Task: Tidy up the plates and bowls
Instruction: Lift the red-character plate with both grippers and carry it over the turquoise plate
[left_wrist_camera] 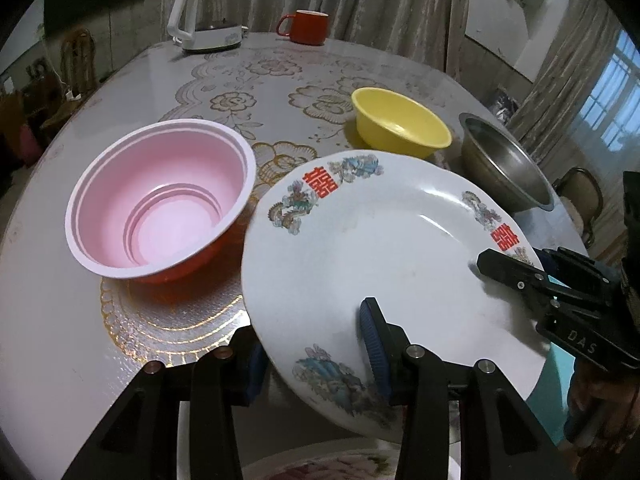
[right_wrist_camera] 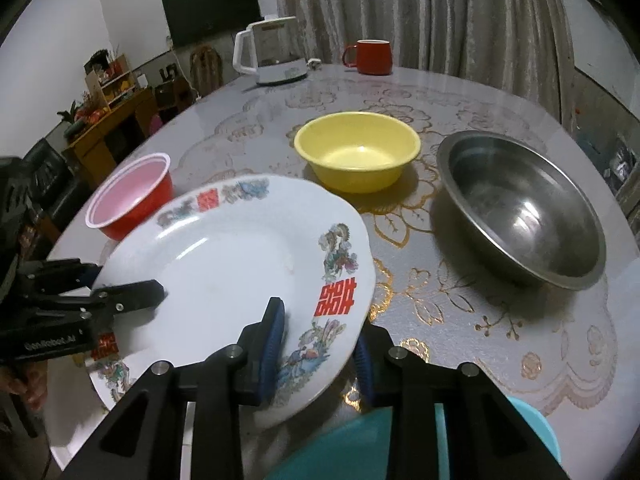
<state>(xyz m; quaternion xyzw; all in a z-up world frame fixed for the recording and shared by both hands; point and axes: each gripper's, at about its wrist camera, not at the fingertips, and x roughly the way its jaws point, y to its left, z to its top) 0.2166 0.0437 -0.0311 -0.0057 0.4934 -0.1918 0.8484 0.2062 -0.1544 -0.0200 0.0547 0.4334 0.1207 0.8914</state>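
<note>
With both jaw pairs clamped across opposite rims, left gripper (left_wrist_camera: 316,356) and right gripper (right_wrist_camera: 320,344) lift the white plate (left_wrist_camera: 384,264) tilted (seemingly sharing its weight), clear of the table (right_wrist_camera: 500,340).

White plate (left_wrist_camera: 384,256) with red emblems, tilted above table (near pink-lined (left_wrist_camera: 160,208), yellow (left_wrist_camera: 400,124), steel (left_wrist_camera: 504,160) bowls)

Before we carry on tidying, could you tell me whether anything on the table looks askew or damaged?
Only the white plate looks askew: it is tilted off the table, pinched at its rim by the left tongs and the right tongs. The bowls sit upright; I see no spills or cracks.
</note>
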